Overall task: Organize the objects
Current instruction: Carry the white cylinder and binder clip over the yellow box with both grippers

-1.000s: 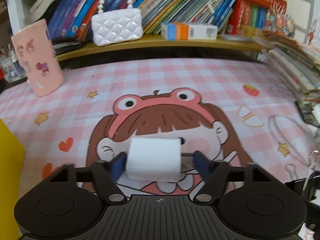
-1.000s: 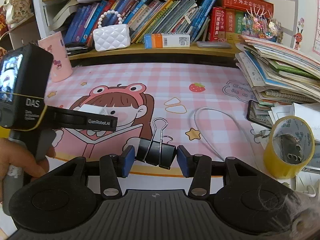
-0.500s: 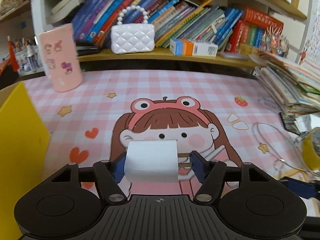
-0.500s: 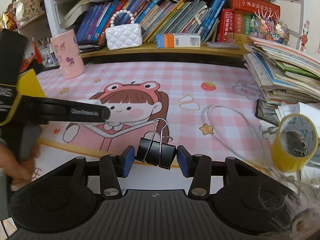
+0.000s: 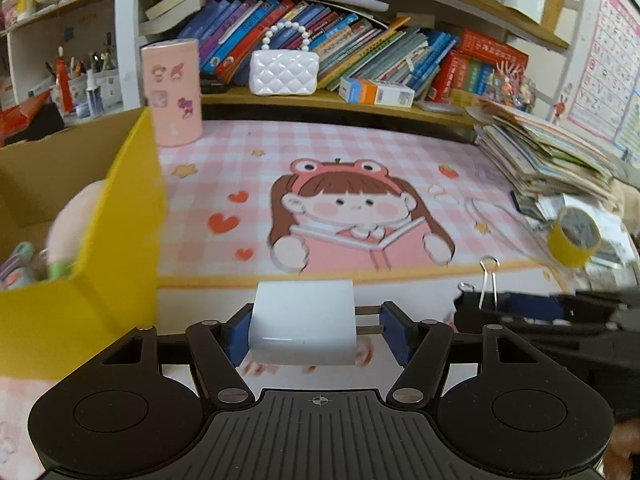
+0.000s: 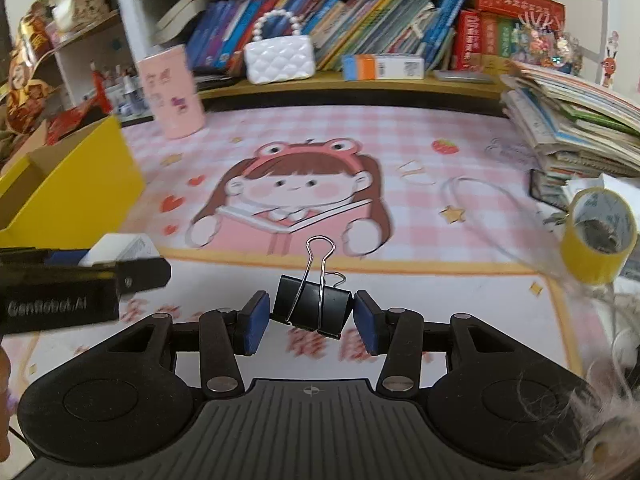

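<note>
My left gripper (image 5: 316, 330) is shut on a white charger plug (image 5: 303, 326), its metal prongs pointing right, held above the near edge of the pink cartoon desk mat (image 5: 360, 168). My right gripper (image 6: 310, 316) is shut on a black binder clip (image 6: 312, 306) with its wire handle up, held above the mat's front border. The clip also shows in the left wrist view (image 5: 486, 300). A yellow box (image 5: 80, 280) stands at the left, open, with soft toys inside; it also shows in the right wrist view (image 6: 76, 188). The left gripper appears at the left of the right wrist view (image 6: 80, 276).
A pink cup (image 5: 172, 92) stands at the back left. A white quilted purse (image 5: 284, 72) and an orange-blue carton (image 5: 376, 92) sit on the bookshelf ledge. A stack of books (image 5: 544, 156) and a yellow tape roll (image 5: 574, 236) are at the right. A white cable (image 6: 480, 208) loops on the mat.
Both grippers have pulled back toward the mat's front edge and risen, each still holding its object. The yellow box has come much further into view at the left.
</note>
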Tool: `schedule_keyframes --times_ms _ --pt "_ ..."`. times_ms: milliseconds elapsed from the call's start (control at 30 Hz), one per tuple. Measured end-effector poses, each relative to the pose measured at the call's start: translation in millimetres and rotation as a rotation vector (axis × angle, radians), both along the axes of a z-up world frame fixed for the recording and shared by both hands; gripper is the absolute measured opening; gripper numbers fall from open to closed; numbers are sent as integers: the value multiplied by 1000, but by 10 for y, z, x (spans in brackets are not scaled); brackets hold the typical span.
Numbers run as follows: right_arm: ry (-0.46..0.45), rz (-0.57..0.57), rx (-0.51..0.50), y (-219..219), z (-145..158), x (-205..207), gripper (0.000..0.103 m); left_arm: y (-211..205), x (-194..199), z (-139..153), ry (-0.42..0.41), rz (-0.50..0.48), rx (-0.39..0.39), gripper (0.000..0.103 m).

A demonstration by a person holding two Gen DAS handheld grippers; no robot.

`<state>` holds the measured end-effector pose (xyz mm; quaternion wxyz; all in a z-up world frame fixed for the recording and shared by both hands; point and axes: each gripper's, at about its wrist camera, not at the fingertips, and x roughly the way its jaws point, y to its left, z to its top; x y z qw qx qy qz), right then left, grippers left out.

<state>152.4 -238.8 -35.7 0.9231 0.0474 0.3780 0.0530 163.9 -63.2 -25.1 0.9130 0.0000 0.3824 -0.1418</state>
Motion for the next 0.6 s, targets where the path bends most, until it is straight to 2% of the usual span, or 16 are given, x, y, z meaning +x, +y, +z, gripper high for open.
schedule_keyframes --times_ms 233,600 --pt "-19 71 -19 495 76 -227 43 523 -378 34 3 61 -8 66" --pt "-28 245 -88 1463 116 -637 43 1358 -977 74 -1 167 -9 66"
